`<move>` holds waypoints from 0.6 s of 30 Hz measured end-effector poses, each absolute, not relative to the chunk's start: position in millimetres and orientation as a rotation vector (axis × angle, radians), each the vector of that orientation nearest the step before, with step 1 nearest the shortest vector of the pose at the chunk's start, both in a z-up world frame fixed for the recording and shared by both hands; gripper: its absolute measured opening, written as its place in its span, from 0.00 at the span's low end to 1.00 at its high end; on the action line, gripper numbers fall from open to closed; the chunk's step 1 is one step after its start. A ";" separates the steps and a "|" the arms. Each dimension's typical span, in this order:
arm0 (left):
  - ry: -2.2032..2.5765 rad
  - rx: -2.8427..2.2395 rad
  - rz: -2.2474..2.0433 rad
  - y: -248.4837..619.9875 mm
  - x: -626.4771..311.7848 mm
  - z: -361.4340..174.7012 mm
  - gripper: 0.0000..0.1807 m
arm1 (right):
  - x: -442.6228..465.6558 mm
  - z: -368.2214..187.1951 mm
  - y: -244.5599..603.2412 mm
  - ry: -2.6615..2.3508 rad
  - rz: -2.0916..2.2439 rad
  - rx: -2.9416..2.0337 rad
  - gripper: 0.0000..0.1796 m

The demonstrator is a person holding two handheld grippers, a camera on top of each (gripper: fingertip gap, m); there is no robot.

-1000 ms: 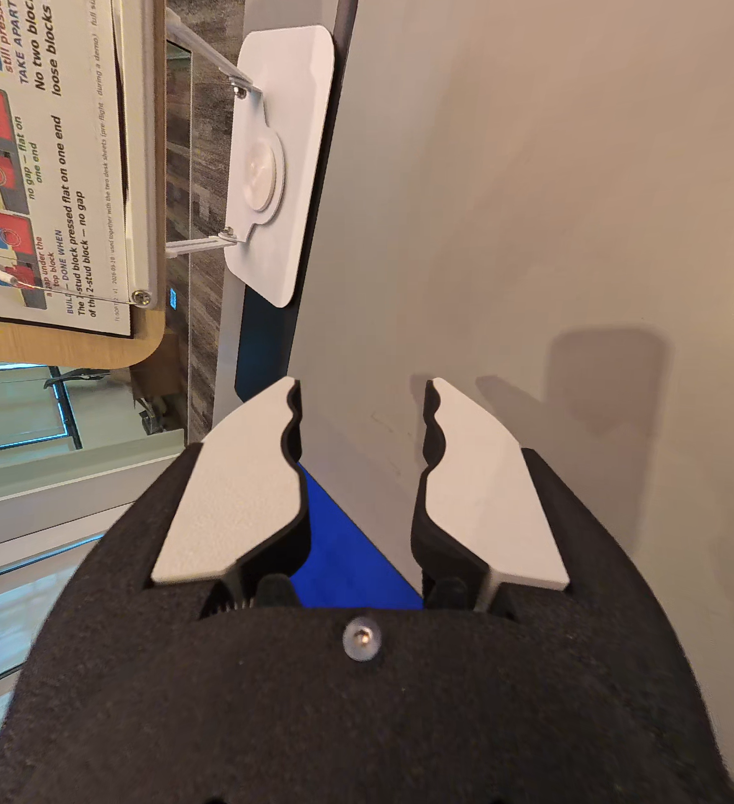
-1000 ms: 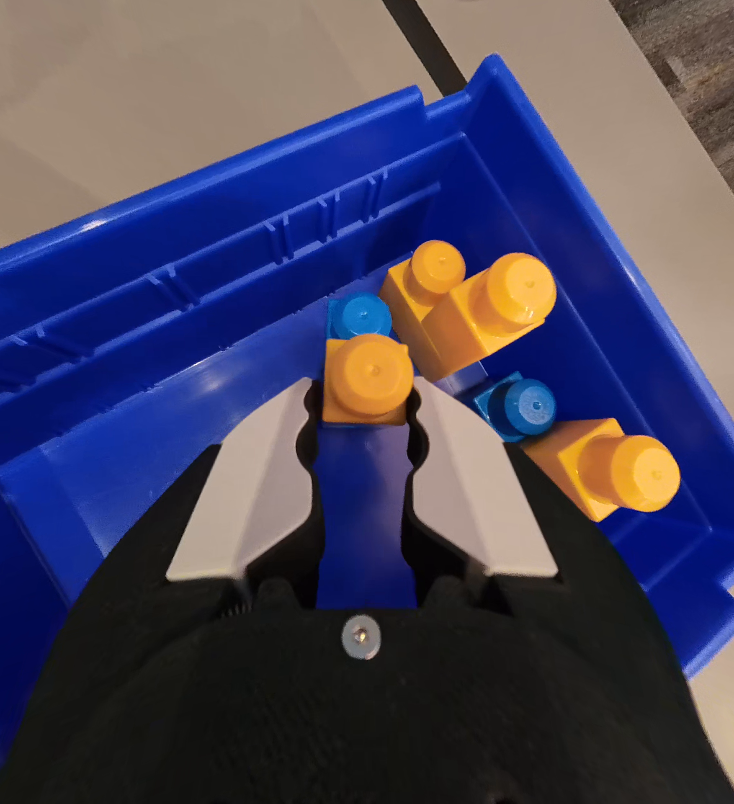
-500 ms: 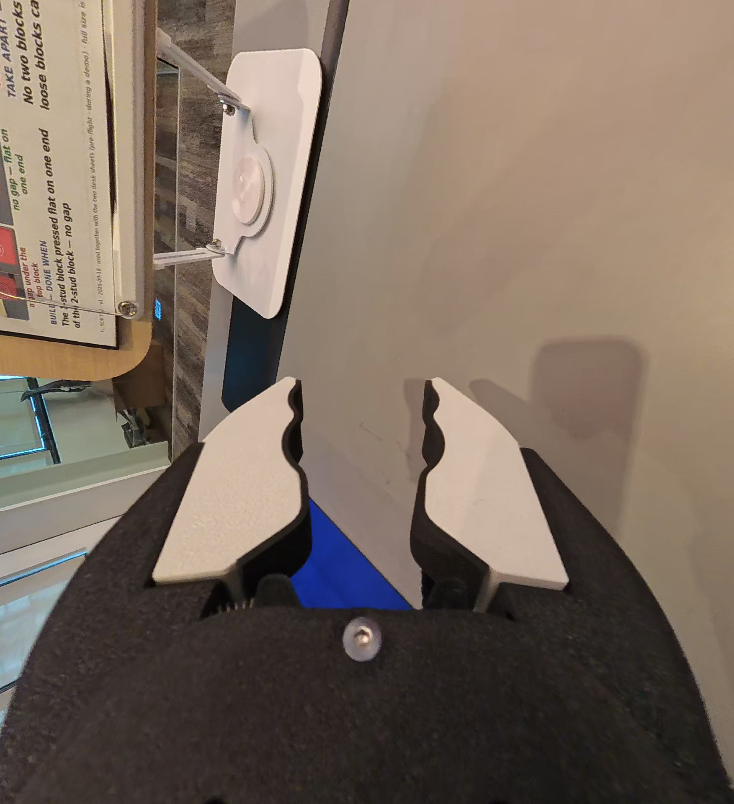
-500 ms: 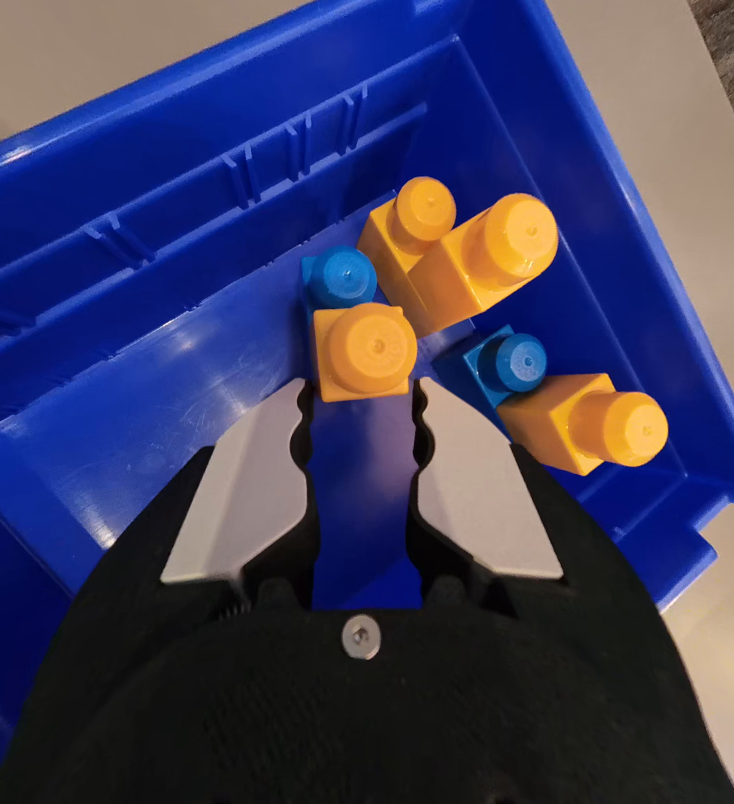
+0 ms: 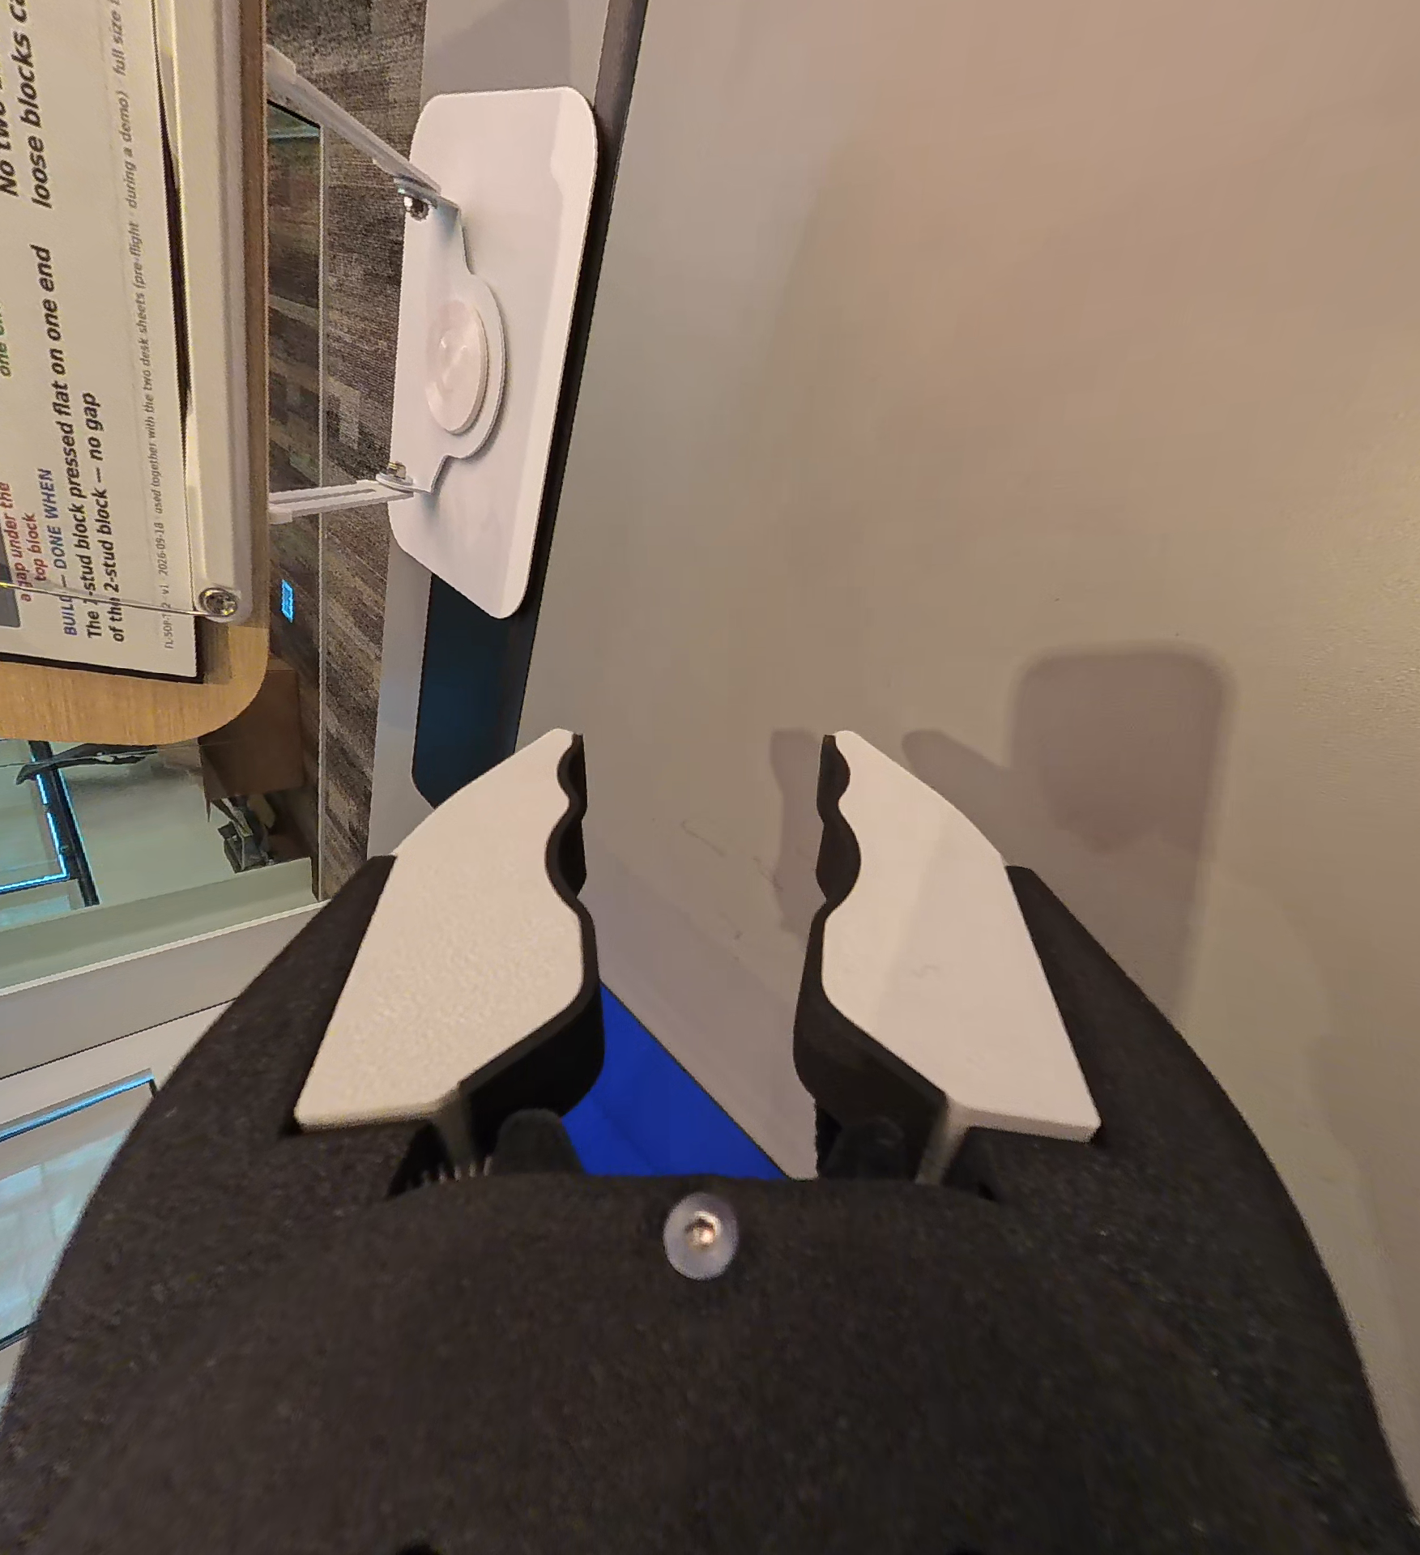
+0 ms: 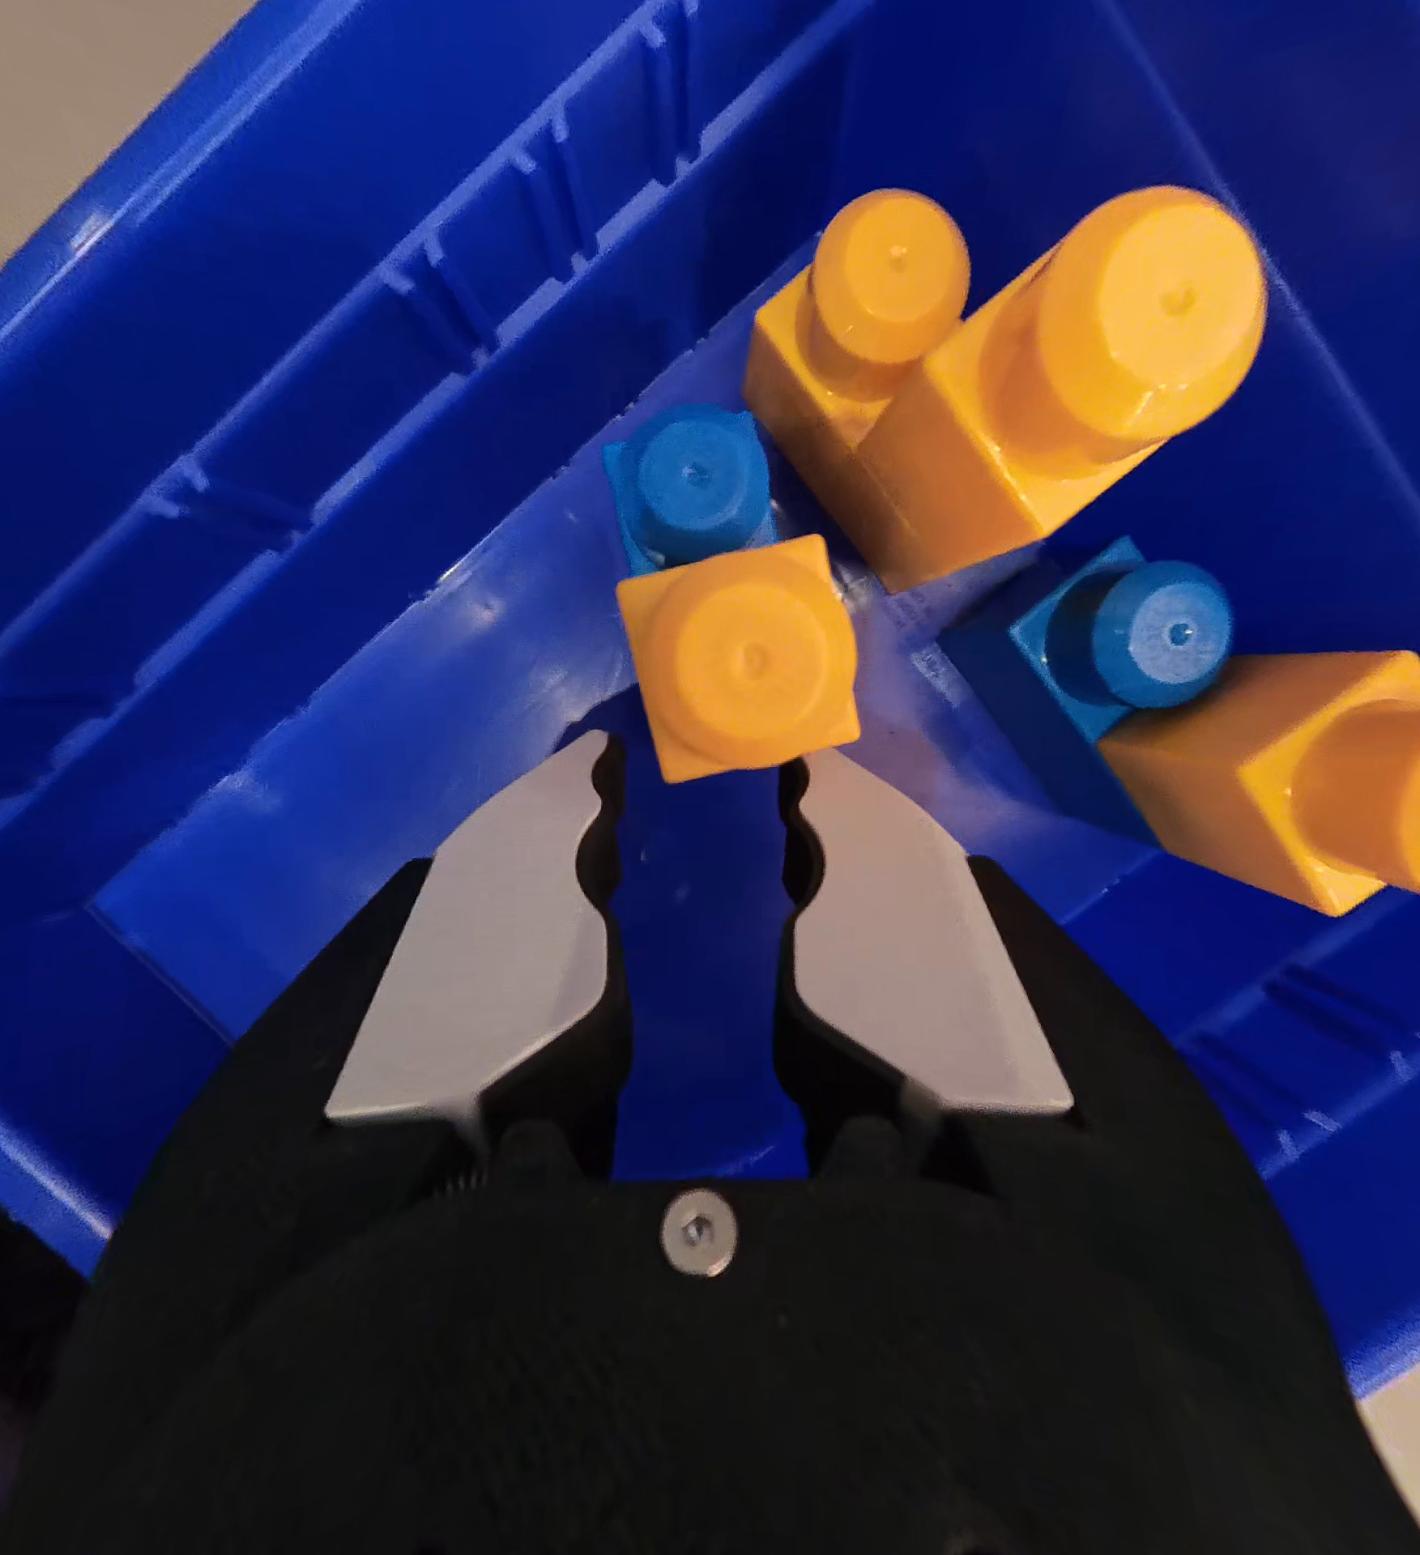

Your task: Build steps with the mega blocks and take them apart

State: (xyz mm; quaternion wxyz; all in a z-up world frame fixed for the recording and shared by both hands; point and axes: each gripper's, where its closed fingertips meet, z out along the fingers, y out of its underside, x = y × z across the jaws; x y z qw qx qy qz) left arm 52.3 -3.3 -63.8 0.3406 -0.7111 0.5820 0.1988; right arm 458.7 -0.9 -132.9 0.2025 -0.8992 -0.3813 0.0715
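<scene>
**Right gripper backs off the orange block in the bin**

Since a second ago my right gripper has pulled back from the single-stud orange block: its jaws then flanked that block, and now the tips sit just short of it, parted with only the bin floor between them, gripping nothing. That block stands stud-up in the blue bin, pressed onto a blue block whose stud shows just beyond it. To the right I see an all-orange stepped pair leaning against the bin floor, and farther right another stepped pair, a blue block with an orange block on it.

My left gripper has barely shifted; its jaws are wide apart and empty over the bare grey surface. A corner of blue shows between the jaw bases. At the upper left stands a white stand base carrying an instruction sheet.
</scene>
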 end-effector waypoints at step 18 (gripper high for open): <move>1.521 -1.865 0.495 -3.5 52.7 -67.3 0.29 | 461.3 -126.1 23.8 -1.172 0.043 -2.272 0.16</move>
